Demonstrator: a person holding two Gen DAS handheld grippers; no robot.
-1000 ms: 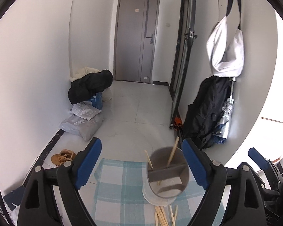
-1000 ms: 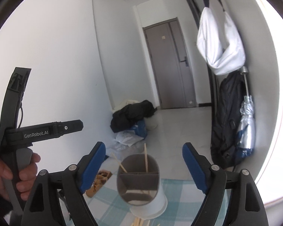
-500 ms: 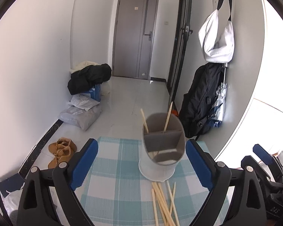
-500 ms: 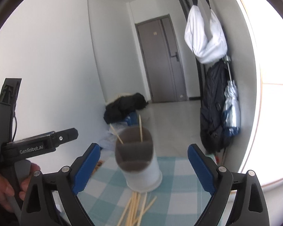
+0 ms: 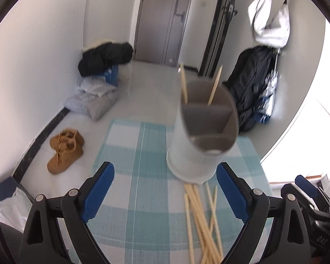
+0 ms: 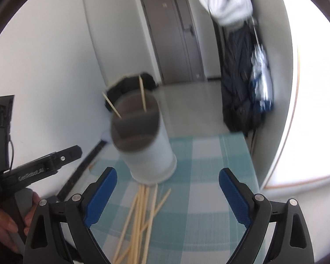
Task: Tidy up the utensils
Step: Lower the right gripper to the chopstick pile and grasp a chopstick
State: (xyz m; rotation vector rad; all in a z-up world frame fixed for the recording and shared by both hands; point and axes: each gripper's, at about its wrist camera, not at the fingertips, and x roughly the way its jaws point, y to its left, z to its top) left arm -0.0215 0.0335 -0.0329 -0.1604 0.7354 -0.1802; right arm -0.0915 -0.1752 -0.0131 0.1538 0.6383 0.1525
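A white utensil holder (image 5: 200, 132) with grey dividers stands on the blue checked tablecloth (image 5: 138, 167); it also shows in the right wrist view (image 6: 143, 140). Two chopsticks (image 5: 183, 85) stand in its far compartment. Several loose wooden chopsticks (image 5: 204, 224) lie on the cloth in front of it, also seen in the right wrist view (image 6: 138, 220). My left gripper (image 5: 165, 189) is open and empty, above the cloth to the left of the loose chopsticks. My right gripper (image 6: 167, 193) is open and empty, above the loose chopsticks.
The table's far edge (image 5: 140, 122) drops to a tiled floor with brown shoes (image 5: 65, 149), bags and dark clothes (image 5: 105, 57). A dark jacket and umbrella (image 6: 246, 81) hang at the right wall. The left hand-held gripper body (image 6: 33, 169) shows at the right view's left.
Both grippers have tilted downward and drawn back. The holder sits farther off and more of the cloth and loose chopsticks has come into view. Both jaws stay open.
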